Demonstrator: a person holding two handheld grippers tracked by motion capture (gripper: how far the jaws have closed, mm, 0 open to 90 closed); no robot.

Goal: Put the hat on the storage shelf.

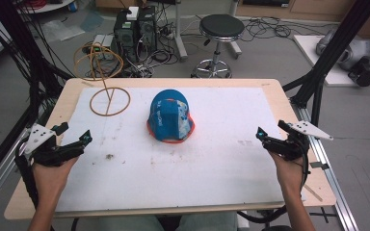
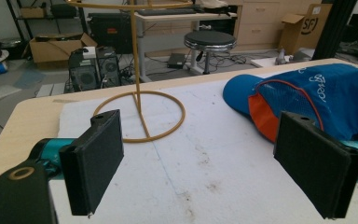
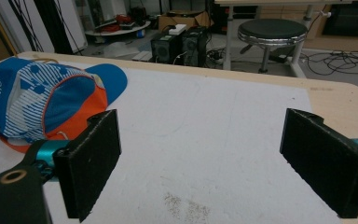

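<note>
A blue cap with orange trim [image 1: 170,117] lies in the middle of the white mat [image 1: 212,163], its brim pointing away from me. Behind it to the left stands a yellow wire stand [image 1: 105,86] on a ring base. My left gripper [image 1: 74,134] hovers open near the mat's left edge, with nothing between its jaws. In the left gripper view the gripper [image 2: 203,140] faces the stand [image 2: 135,56], with the cap [image 2: 317,93] to the right. My right gripper [image 1: 271,128] is open and empty at the mat's right edge. In the right gripper view the gripper [image 3: 200,135] has the cap [image 3: 42,102] at its left.
The wooden table [image 1: 38,192] shows as a border around the mat. Black frame posts [image 1: 327,57] rise at the table's right and left sides. Beyond the far edge, on the floor, are a round stool [image 1: 220,29], computer towers [image 1: 135,29] and cables.
</note>
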